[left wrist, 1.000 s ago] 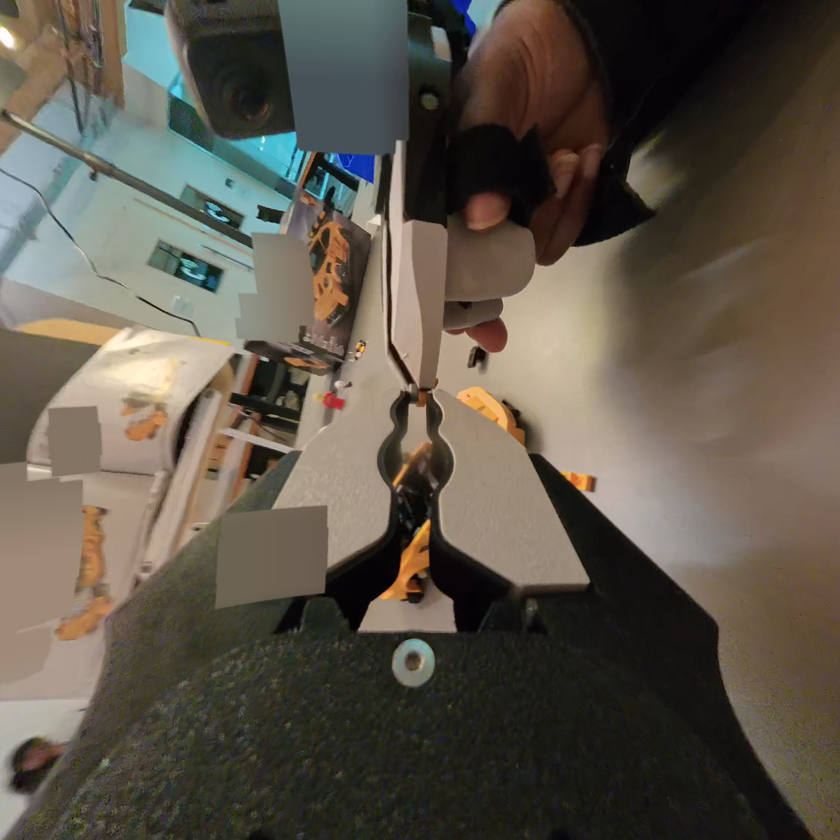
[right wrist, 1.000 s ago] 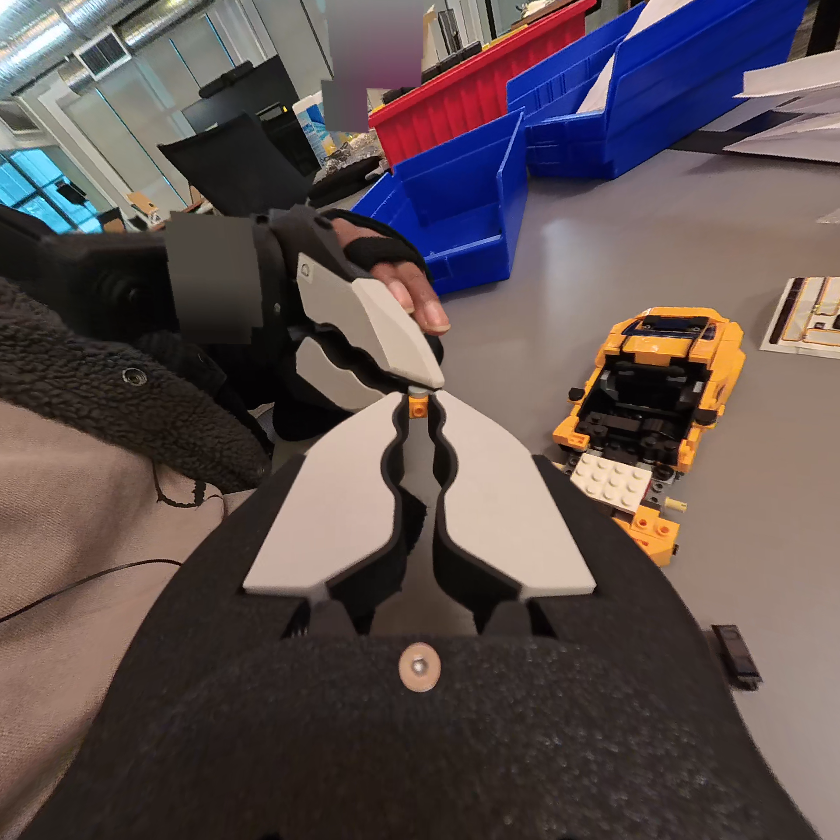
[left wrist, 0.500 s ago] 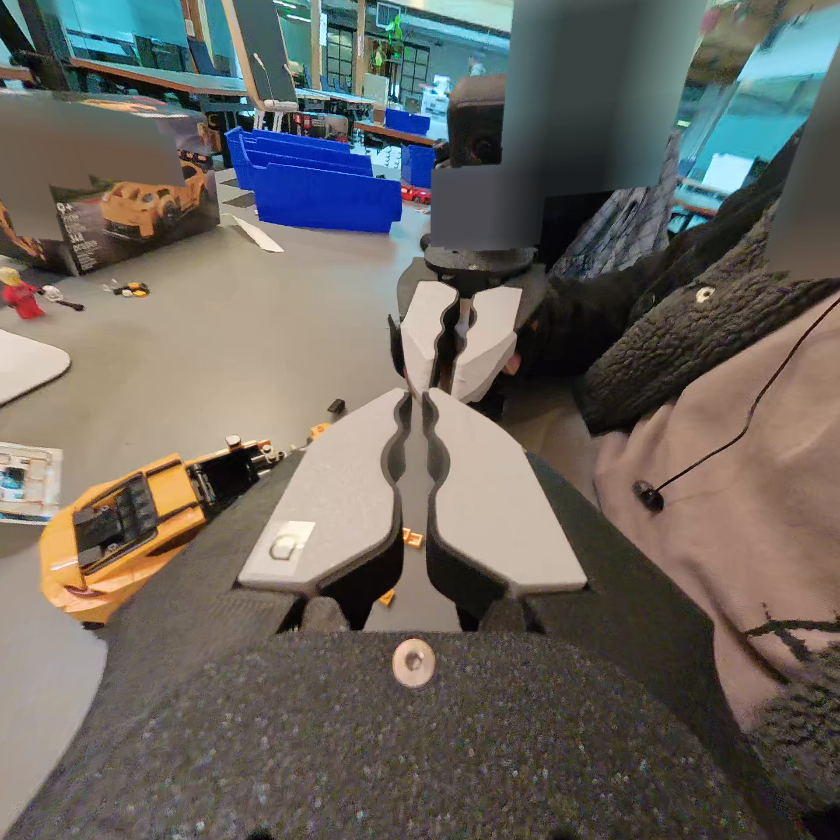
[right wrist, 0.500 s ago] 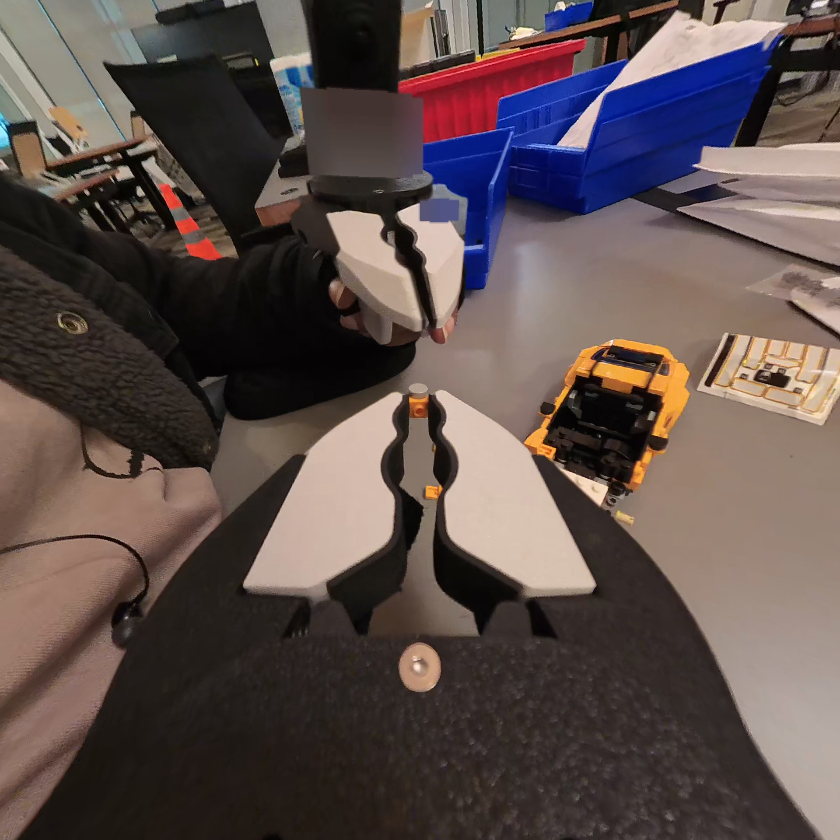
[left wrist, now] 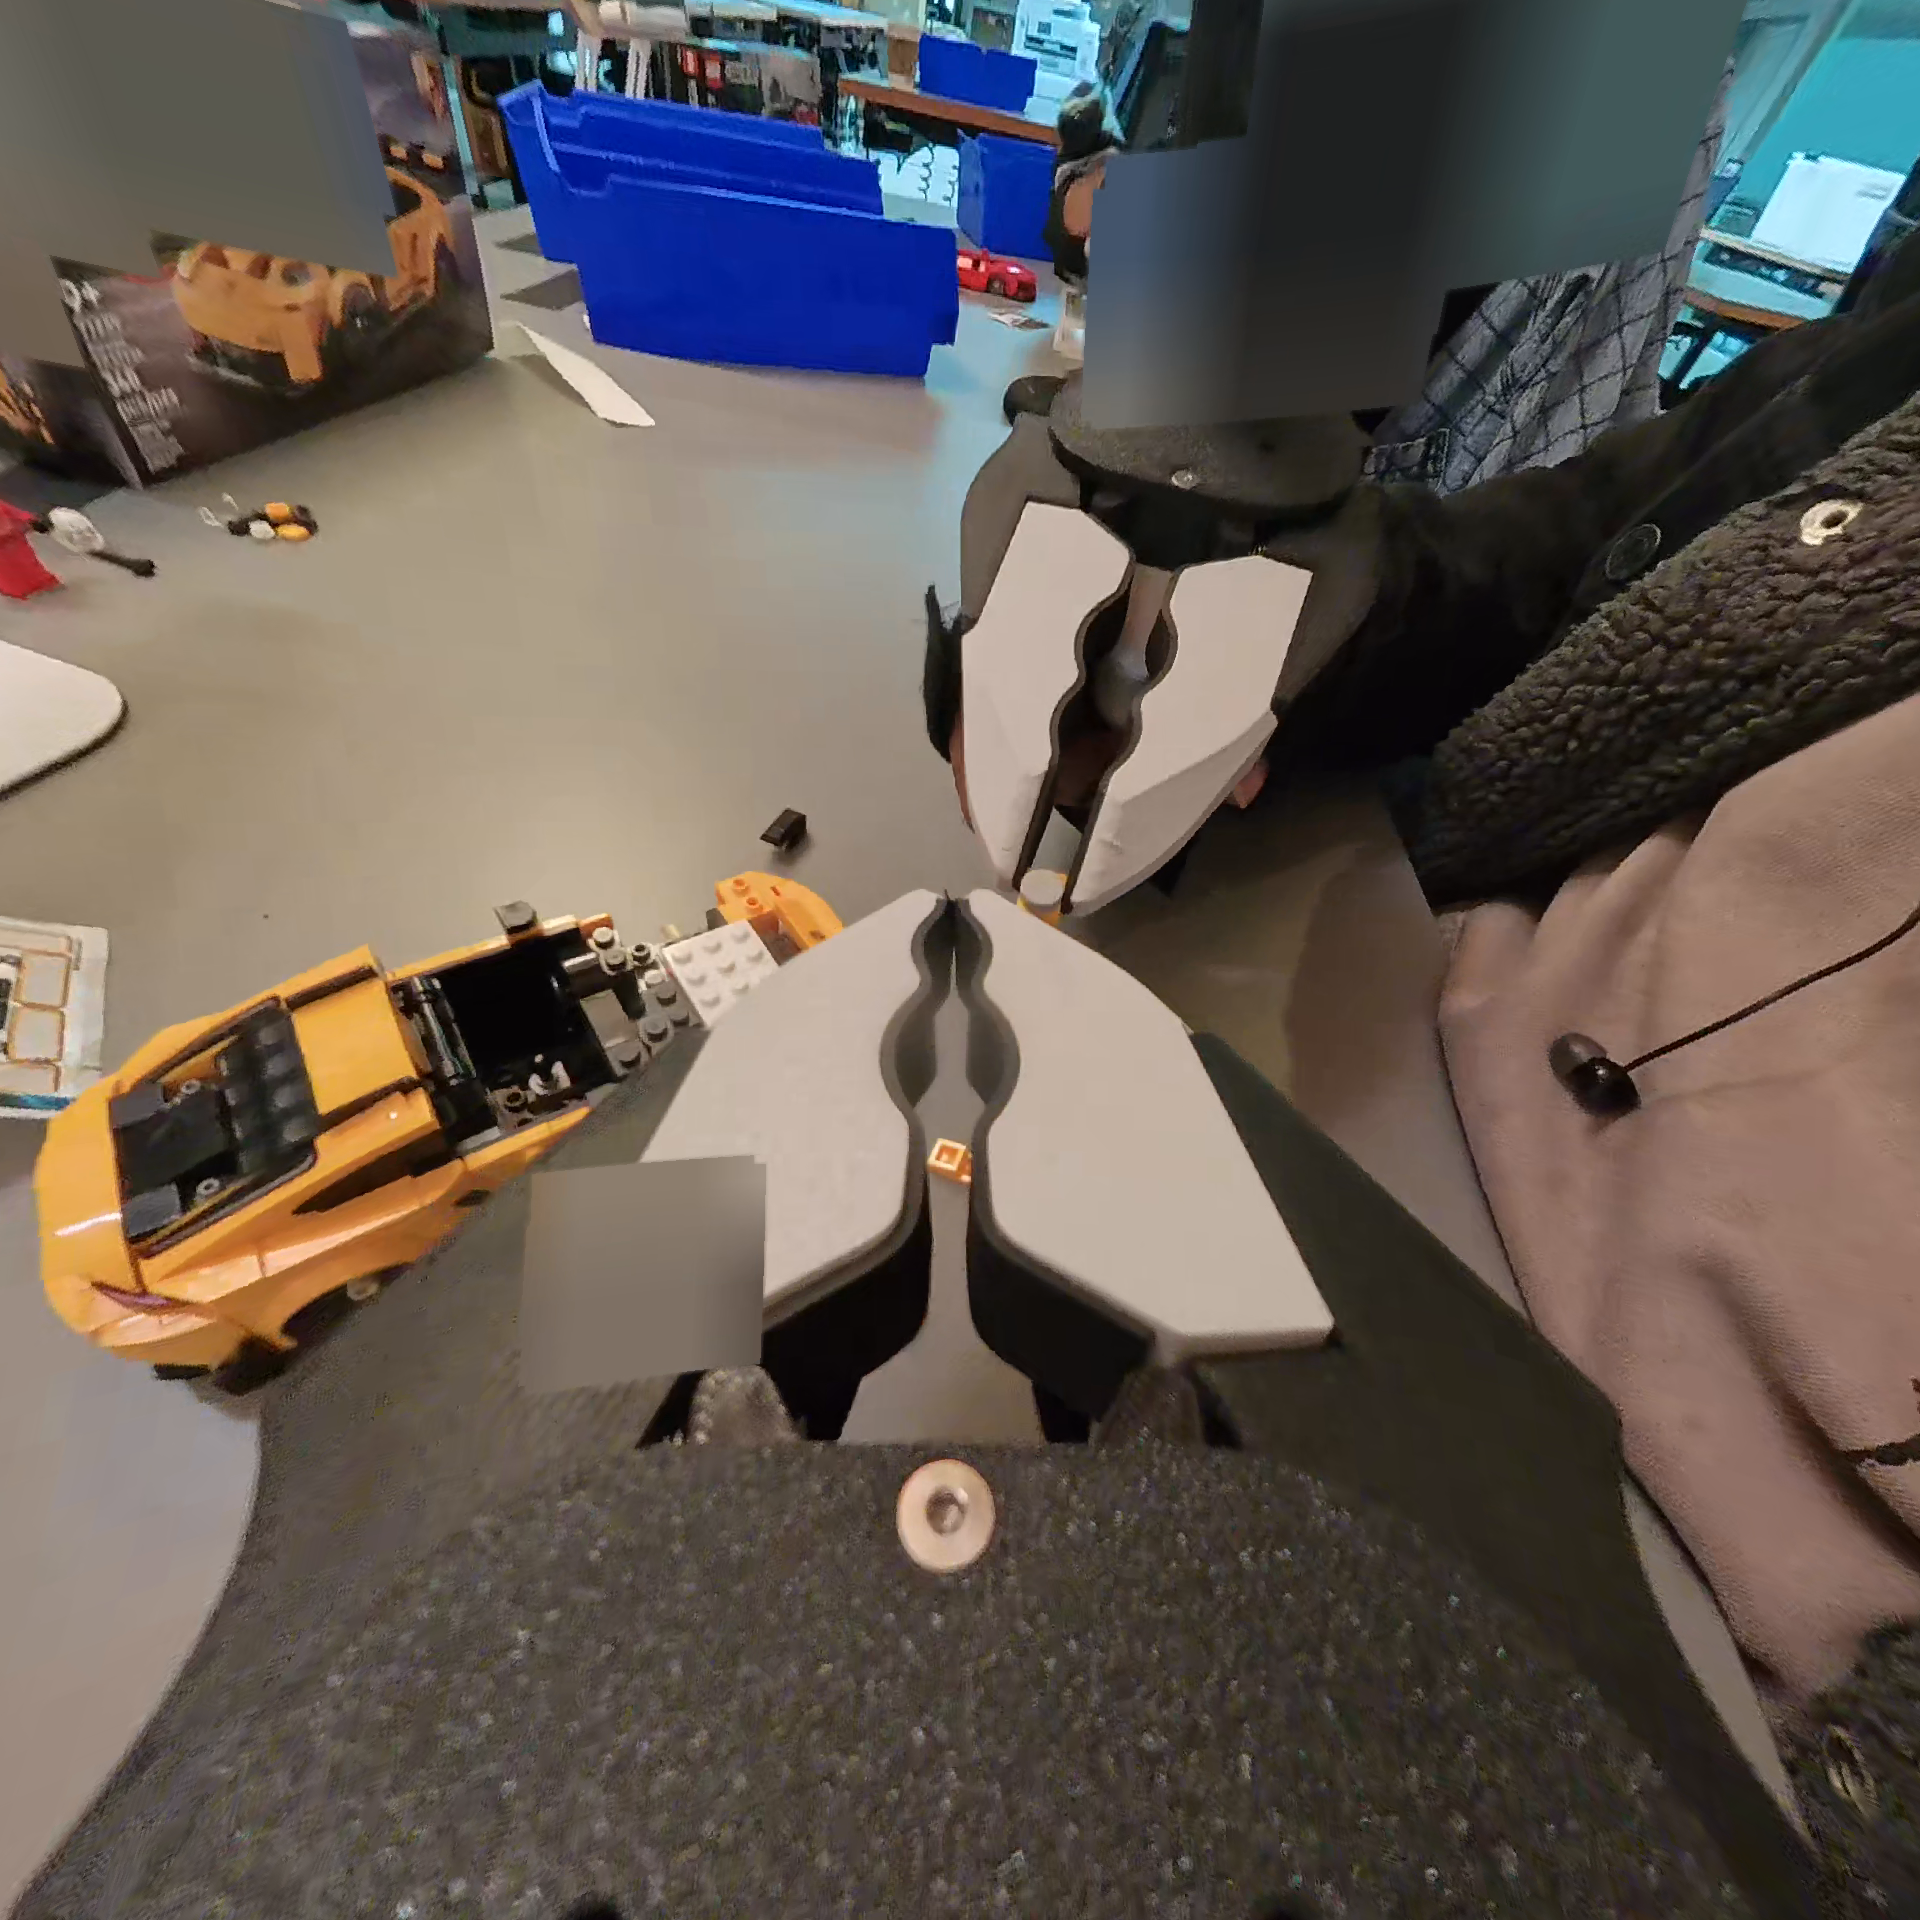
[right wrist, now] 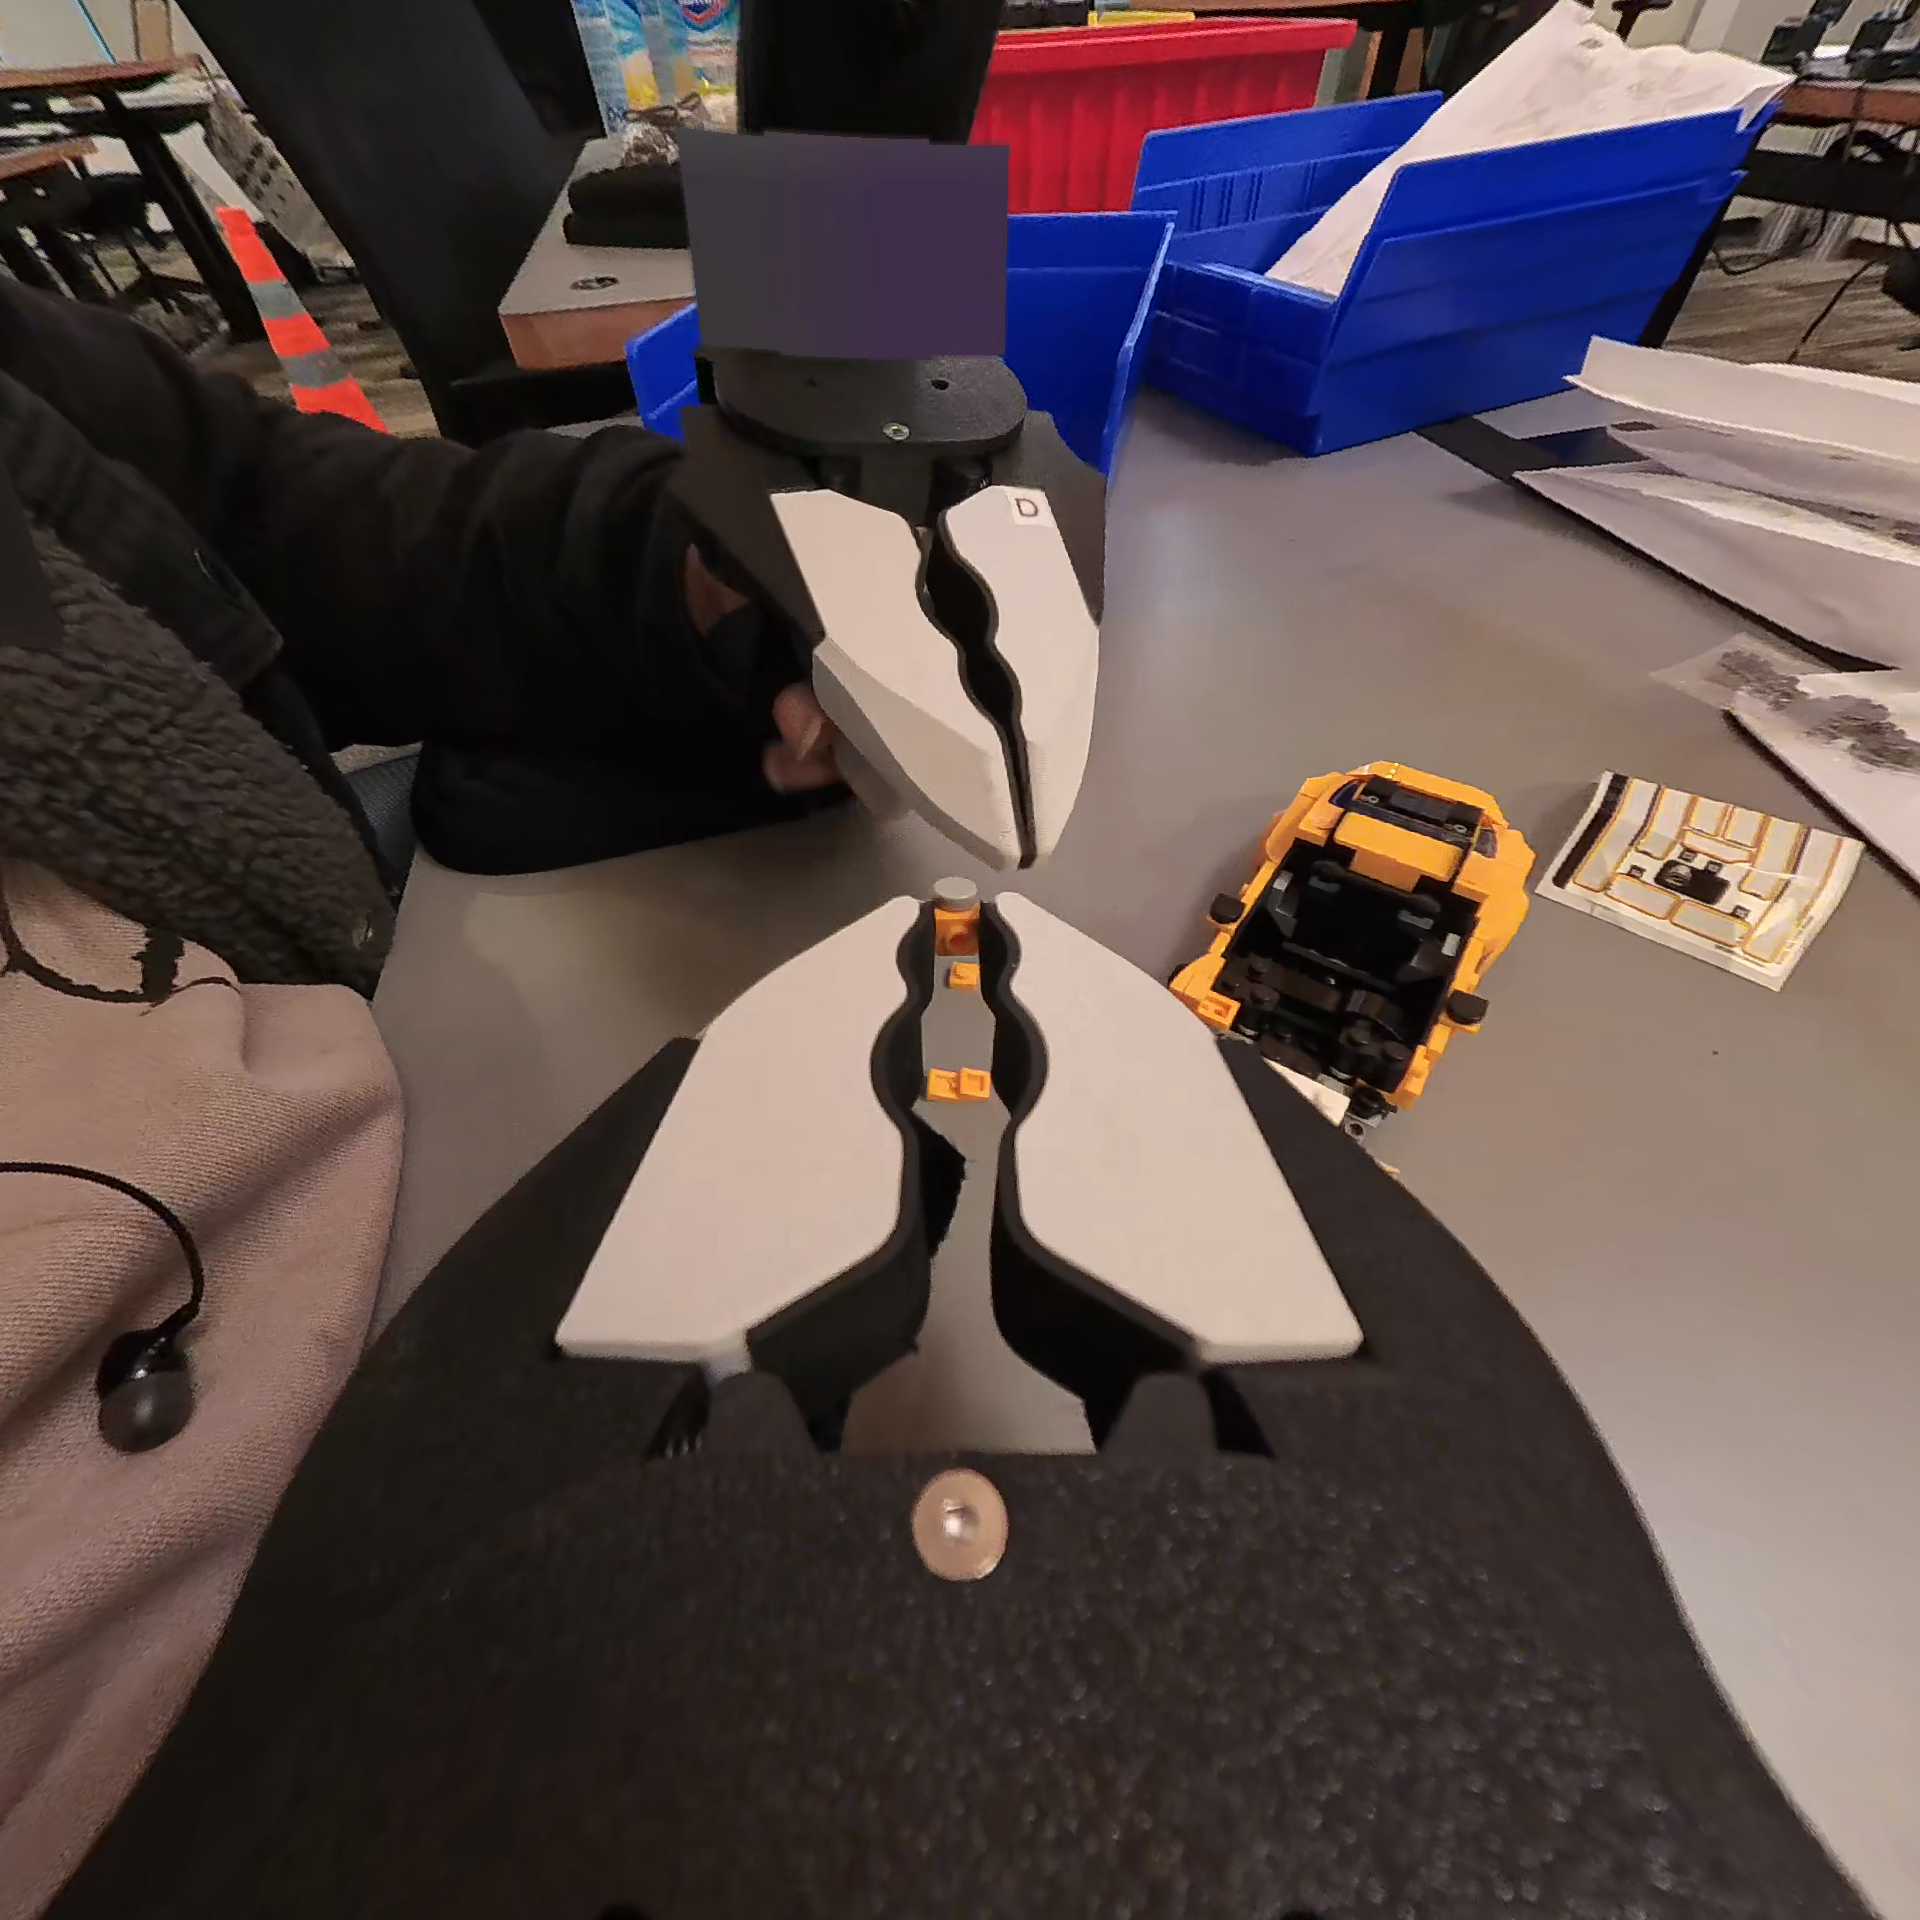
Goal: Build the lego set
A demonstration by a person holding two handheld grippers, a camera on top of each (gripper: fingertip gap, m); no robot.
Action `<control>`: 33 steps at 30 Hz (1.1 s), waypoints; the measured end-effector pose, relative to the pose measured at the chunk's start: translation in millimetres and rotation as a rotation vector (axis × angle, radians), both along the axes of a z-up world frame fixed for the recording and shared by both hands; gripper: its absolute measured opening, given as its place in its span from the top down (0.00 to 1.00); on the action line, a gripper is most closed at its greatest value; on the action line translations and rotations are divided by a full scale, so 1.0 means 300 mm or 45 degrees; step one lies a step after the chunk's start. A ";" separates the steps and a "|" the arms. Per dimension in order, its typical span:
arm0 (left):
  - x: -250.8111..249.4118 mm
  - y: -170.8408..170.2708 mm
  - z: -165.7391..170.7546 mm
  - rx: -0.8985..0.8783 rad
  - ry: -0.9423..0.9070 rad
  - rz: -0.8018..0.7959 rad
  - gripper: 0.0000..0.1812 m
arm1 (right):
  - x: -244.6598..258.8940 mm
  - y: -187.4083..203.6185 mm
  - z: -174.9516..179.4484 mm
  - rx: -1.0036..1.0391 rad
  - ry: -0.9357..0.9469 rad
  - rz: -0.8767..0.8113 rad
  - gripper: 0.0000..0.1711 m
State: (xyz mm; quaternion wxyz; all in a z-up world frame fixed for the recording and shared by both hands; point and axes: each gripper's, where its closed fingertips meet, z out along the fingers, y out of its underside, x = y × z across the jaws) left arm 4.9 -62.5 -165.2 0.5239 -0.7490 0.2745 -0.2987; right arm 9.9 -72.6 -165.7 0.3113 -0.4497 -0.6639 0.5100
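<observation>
My right gripper (right wrist: 956, 916) is shut on a small orange Lego piece with a grey round stud on top (right wrist: 954, 912), held above the grey table (right wrist: 1299, 644). My left gripper (right wrist: 1023, 854) is shut with nothing visible in it. Its tips point down just above and to the right of that piece. In the left wrist view my left gripper (left wrist: 948, 906) is tip to tip with the right gripper (left wrist: 1044, 883), which holds the piece (left wrist: 1042, 894). The partly built orange car (left wrist: 312, 1101) (right wrist: 1392, 844) lies on the table. Loose orange bits (right wrist: 956, 1084) (left wrist: 951, 1161) lie below the grippers.
Blue bins (right wrist: 1455, 291) and a red bin (right wrist: 1143, 94) stand at the back, papers to the right. A sticker sheet (right wrist: 1704, 883) lies beside the car. The set's box (left wrist: 260, 312), a red minifigure (left wrist: 21, 551) and a small black piece (left wrist: 784, 828) are on the table. The person's torso is close. The grippers are tip to tip, or close to it.
The left gripper has rolled upright from a sideways pose, pulled away from the piece, then come back close over it. The right gripper still holds the piece.
</observation>
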 end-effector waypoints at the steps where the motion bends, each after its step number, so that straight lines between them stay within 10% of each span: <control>1: -0.002 0.002 -0.003 -0.014 -0.007 0.003 1.00 | -0.001 0.004 -0.002 -0.002 -0.005 -0.005 0.95; 7: -0.040 0.018 -0.039 -0.091 0.039 0.055 0.86 | -0.004 0.022 -0.031 0.019 -0.061 -0.034 0.95; 33: 0.047 -0.064 -0.096 -0.092 0.241 -0.182 0.92 | -0.003 -0.025 -0.113 0.223 -0.141 0.058 0.96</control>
